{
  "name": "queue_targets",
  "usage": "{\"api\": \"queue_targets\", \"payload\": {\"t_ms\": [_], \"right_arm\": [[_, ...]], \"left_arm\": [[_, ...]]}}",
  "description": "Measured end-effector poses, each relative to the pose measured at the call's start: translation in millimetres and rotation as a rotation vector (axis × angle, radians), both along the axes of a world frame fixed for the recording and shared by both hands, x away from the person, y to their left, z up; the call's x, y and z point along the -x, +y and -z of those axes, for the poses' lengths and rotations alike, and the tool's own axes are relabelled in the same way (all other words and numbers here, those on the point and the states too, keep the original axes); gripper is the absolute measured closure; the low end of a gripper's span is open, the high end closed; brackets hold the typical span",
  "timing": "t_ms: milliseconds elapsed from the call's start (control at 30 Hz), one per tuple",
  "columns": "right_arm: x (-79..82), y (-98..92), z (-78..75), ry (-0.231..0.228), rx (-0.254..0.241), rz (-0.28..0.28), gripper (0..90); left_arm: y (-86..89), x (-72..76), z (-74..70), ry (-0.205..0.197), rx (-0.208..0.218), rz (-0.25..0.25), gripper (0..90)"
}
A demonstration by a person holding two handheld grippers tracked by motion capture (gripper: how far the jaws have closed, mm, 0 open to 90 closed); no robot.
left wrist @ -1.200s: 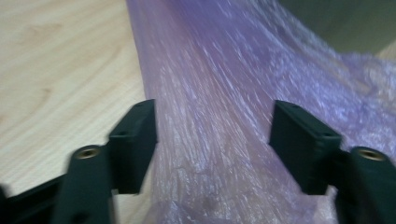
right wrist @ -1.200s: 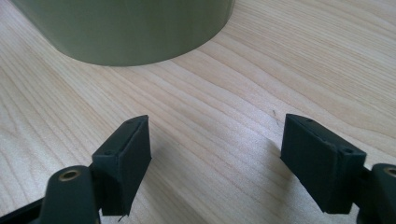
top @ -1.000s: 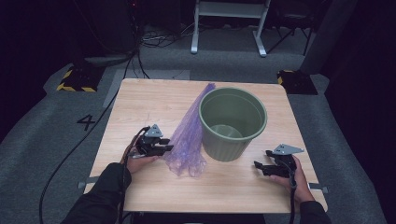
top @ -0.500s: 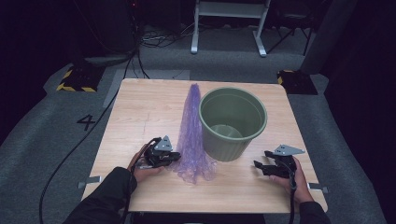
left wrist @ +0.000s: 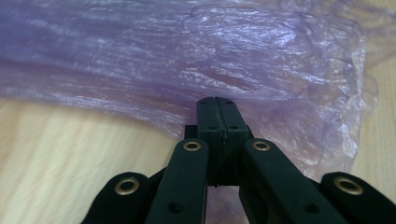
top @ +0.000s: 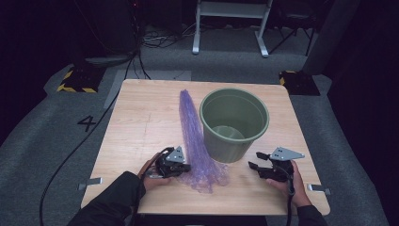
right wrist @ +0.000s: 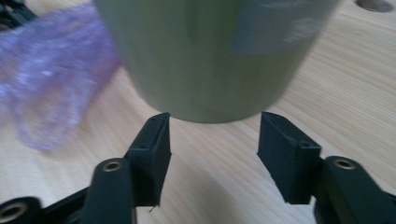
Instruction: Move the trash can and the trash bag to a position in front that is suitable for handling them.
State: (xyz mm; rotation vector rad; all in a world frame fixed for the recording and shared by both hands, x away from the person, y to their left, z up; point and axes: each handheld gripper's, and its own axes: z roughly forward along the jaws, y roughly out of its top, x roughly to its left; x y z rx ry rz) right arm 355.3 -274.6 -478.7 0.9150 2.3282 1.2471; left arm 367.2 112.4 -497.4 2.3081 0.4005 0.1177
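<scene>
Since the earlier frames your left gripper [top: 184, 166] has slid toward the bucket [top: 234, 123], and the purple plastic bag [top: 195, 136], which leaned against the bucket's rim a second ago, now lies stretched flat on the counter [top: 141, 117] just left of the bucket. Your left fingers [left wrist: 217, 122] have closed and are now pressed together, pinching the edge of the bag; in the left gripper view the thin crinkled film bunches right at their tips. The bag's wide, ruffled end spreads near the bucket's base on your side, and its narrow end runs away past the bucket's left side toward the far edge of the counter.

Your right gripper [top: 254, 167] sits just right of the bucket's base, aimed at it. Its fingers [right wrist: 154, 147] have just been closing, yet they stand spread with nothing between them; the bucket's green wall is just ahead of their tips, not touched. The bucket stands upright.
</scene>
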Motion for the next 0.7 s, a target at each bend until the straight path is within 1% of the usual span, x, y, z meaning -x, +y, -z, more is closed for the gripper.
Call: {"api": "queue_targets", "payload": {"t_ms": [33,67,100,167,267,300,367,400,433,500,567,633,667,700], "right_arm": [[1.4,2.5,-0.5,-0.001,-0.002,-0.013,47.6],[2.8,4.7,-1.0,-0.002,-0.005,-0.022,49.2],[3.7,6.7,-1.6,-0.004,-0.007,-0.031,50.6],[5.7,10.9,-3.5,-0.019,-0.015,-0.032,54.4],[6.7,16.6,-5.3,-0.021,-0.025,-0.052,54.8],[6.9,19.1,-5.5,-0.018,-0.029,-0.062,54.4],[7.7,24.9,-5.2,-0.005,-0.04,-0.092,52.0],[8.3,27.5,-4.9,0.0,-0.035,-0.104,49.9],[8.8,30.1,-4.4,0.005,-0.033,-0.112,46.2],[9.2,33.9,-3.3,0.021,-0.037,-0.141,44.0],[9.9,38.7,-2.0,0.029,-0.029,-0.159,41.4],[9.3,42.2,-0.5,0.038,-0.025,-0.172,43.2],[8.8,44.3,0.6,0.037,-0.014,-0.174,46.2],[8.8,46.0,1.7,0.025,-0.002,-0.164,50.7]], "left_arm": [[-3.7,2.0,0.4,0.0,0.006,0.016,89.2],[-7.4,4.7,0.7,-0.009,0.005,0.021,88.4],[-11.0,7.2,1.0,-0.014,0.012,0.028,87.5],[-16.8,11.3,0.9,-0.021,0.013,0.045,85.4],[-25.0,15.8,1.9,-0.03,0.017,0.057,83.8],[-27.2,17.2,2.4,-0.029,0.015,0.053,83.8],[-31.7,18.0,3.0,-0.042,0.018,0.063,83.2],[-33.5,18.6,2.7,-0.037,0.015,0.06,82.6],[-35.1,18.2,3.0,-0.04,0.019,0.066,82.4],[-37.1,18.3,3.0,-0.041,0.018,0.066,82.1],[-39.1,18.8,3.1,-0.04,0.018,0.061,80.6],[-41.5,19.5,2.9,-0.047,0.016,0.067,79.5],[-42.7,19.9,3.1,-0.052,0.016,0.066,78.6],[-43.9,21.0,2.7,-0.071,0.004,0.065,77.6]]}}
